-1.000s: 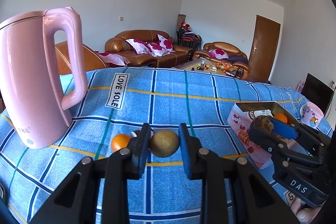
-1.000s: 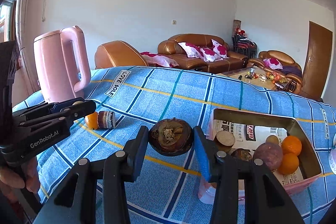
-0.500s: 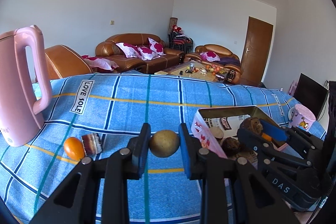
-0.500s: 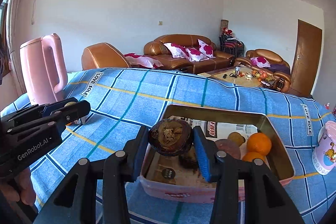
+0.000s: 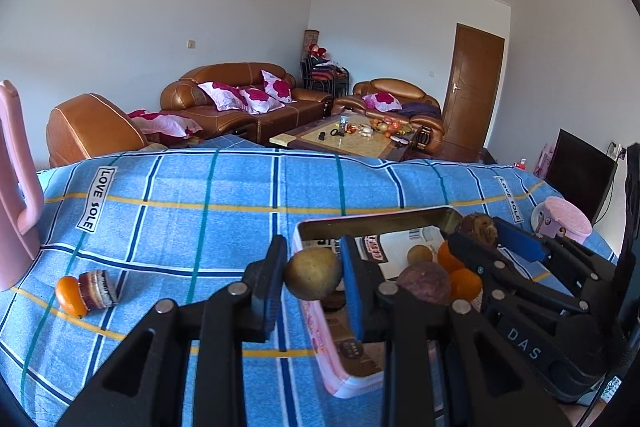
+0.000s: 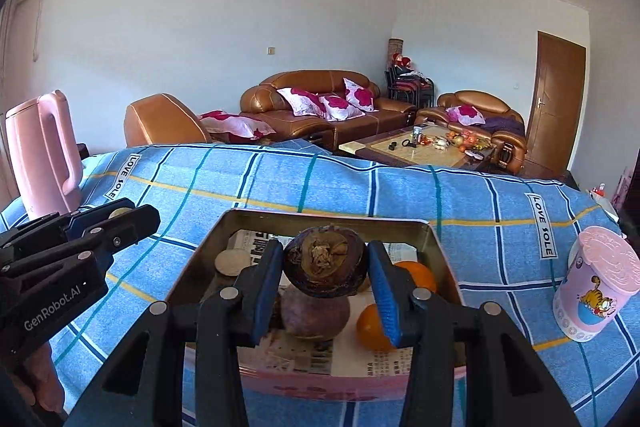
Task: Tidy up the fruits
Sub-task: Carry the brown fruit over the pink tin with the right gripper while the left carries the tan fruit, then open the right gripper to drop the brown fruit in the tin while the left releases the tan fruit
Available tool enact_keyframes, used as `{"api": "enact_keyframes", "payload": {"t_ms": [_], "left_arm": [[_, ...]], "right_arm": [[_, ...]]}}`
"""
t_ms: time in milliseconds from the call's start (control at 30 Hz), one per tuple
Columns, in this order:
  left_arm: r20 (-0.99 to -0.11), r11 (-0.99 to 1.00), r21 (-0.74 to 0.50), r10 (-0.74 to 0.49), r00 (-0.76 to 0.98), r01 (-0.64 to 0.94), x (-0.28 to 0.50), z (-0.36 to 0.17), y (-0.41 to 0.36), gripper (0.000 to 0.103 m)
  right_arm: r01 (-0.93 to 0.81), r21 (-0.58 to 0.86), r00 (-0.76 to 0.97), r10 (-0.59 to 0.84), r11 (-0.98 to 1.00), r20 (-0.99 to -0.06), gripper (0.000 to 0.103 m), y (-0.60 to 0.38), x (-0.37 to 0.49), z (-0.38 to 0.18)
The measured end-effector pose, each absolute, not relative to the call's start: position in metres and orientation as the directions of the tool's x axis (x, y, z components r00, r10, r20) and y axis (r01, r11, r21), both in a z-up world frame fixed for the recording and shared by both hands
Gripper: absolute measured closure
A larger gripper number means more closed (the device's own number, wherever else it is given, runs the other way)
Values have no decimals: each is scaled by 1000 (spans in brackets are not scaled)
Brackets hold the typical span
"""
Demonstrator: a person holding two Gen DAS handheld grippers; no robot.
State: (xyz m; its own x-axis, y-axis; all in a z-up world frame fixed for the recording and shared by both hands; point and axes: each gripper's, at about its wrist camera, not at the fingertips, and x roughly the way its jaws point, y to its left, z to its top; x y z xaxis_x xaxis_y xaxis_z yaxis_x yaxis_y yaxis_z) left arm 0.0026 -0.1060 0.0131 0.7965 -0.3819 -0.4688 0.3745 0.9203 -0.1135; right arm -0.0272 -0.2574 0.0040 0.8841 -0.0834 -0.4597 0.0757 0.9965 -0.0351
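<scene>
Both grippers are clamped on fruit. Left gripper [image 5: 313,279] pinches a small round brown-green fruit [image 5: 313,278] between its blue pads, above the near left edge of the pink tin [image 5: 320,343]. Right gripper [image 6: 326,273] squeezes a dark mangosteen [image 6: 326,265], stem end toward the camera, over the tin's middle. Inside the tin, on newspaper, lie a purple fruit [image 6: 314,315] at 6 o'clock from the mangosteen and two oranges [image 6: 374,325] at 4 o'clock. On the blue checked cloth [image 5: 180,219], at 9 o'clock from the left gripper, an orange fruit [image 5: 69,295] touches a small striped jar [image 5: 97,289]. A pink kettle [image 6: 42,155] stands at 10 o'clock, a pink cup [image 6: 596,289] at 3 o'clock.
</scene>
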Motion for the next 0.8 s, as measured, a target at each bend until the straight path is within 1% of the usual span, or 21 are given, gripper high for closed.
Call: {"api": "enact_keyframes", "payload": {"t_ms": [233,467,700,800], "left_arm": [[-496,914,-95,-387,778,394,10,11,-146,74],[-524,923,-62,-354,775,380,19,6,-180,74],[-552,936,-15,-301,777,352,28,-6,-188,74],[-563,940,-25,-294,772,340,32,-8,-185,74]], "right_arm": [[127,-55,876,-138,990,-463,57,-286,-23,4],[171,-48,860,-173,984,-481,57,-311,-15,1],[173,-49,836,-173,984,-520,57,-317,-4,-6],[158,-43,827,-156,986,-539,57,-316,1,-8]]}}
